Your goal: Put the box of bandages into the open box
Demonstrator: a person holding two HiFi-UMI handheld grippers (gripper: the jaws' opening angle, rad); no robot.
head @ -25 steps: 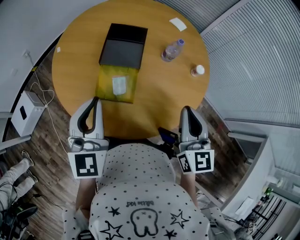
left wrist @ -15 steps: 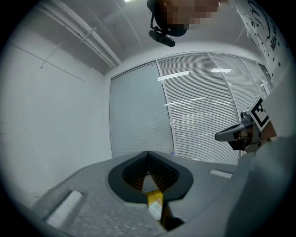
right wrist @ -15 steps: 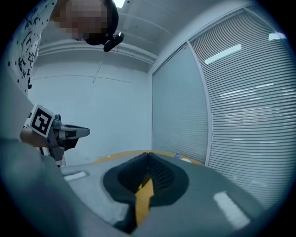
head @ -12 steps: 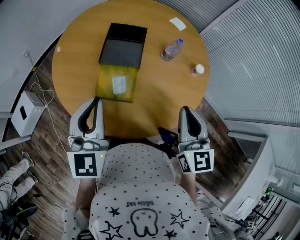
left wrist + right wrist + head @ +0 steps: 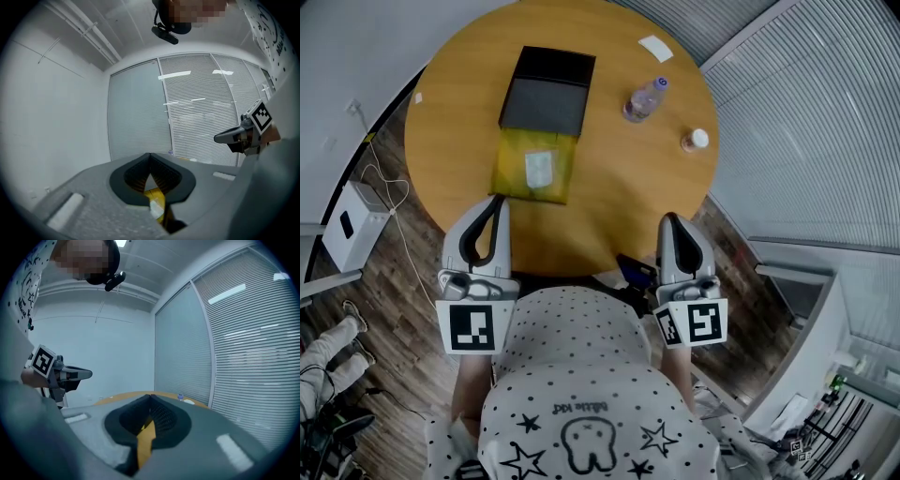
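On the round wooden table (image 5: 609, 187) a black box (image 5: 546, 92) lies open, its yellow-lined half (image 5: 514, 169) on the side nearer me. A small pale box (image 5: 540, 170) rests on that yellow lining. My left gripper (image 5: 495, 202) hovers at the table's near edge, just short of the yellow half, jaws together and empty (image 5: 150, 154). My right gripper (image 5: 668, 220) is held at the near right edge, also shut on nothing (image 5: 150, 395). Each gripper view catches the other gripper off to the side, the right one (image 5: 243, 136) and the left one (image 5: 61, 373).
A clear plastic bottle (image 5: 644, 99) lies right of the black box. A small white-capped container (image 5: 696, 141) sits near the right rim, a white slip (image 5: 656, 48) at the far edge. A white device (image 5: 352, 225) with cables is on the floor at left.
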